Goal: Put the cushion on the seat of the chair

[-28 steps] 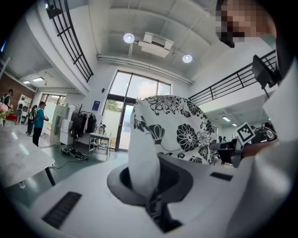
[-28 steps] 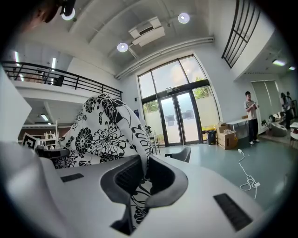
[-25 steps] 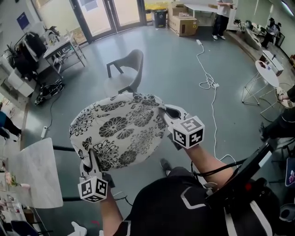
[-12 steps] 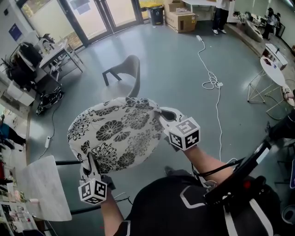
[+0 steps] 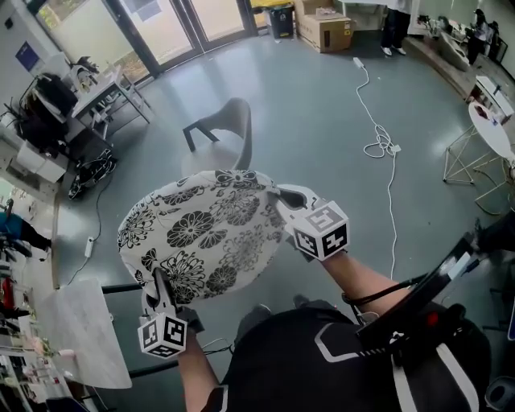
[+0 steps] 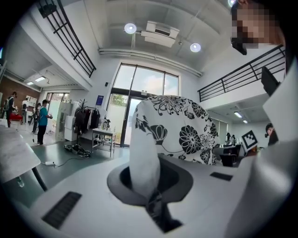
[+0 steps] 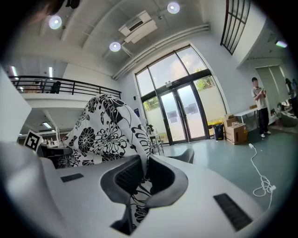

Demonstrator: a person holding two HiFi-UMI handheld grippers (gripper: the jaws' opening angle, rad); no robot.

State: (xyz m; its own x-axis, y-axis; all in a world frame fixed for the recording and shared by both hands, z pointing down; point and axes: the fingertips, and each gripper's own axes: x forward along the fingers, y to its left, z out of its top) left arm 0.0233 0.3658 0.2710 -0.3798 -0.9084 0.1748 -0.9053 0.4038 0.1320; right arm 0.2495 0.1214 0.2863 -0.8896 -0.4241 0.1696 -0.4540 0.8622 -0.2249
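A round white cushion (image 5: 205, 233) with black flower print hangs flat in the air in front of me, carried between both grippers. My left gripper (image 5: 158, 283) is shut on its near-left edge, where the fabric (image 6: 144, 158) runs down between the jaws. At the cushion's right edge my right gripper (image 5: 283, 198) is shut on the cloth (image 7: 139, 186). The grey chair (image 5: 224, 126) stands on the floor beyond the cushion, its seat facing away to the left. In the right gripper view the chair (image 7: 186, 155) shows just past the jaw.
A white table (image 5: 84, 330) stands at my lower left. Desks with bags (image 5: 76, 88) line the far left. A white cable (image 5: 382, 121) snakes across the floor at right, near a round white side table (image 5: 491, 129). Cardboard boxes (image 5: 326, 28) and a standing person (image 5: 396, 24) are far ahead.
Both grippers have carried the cushion forward across the floor with me. The chair has shifted slightly right in the head view, and the white table has slid back towards my lower left.
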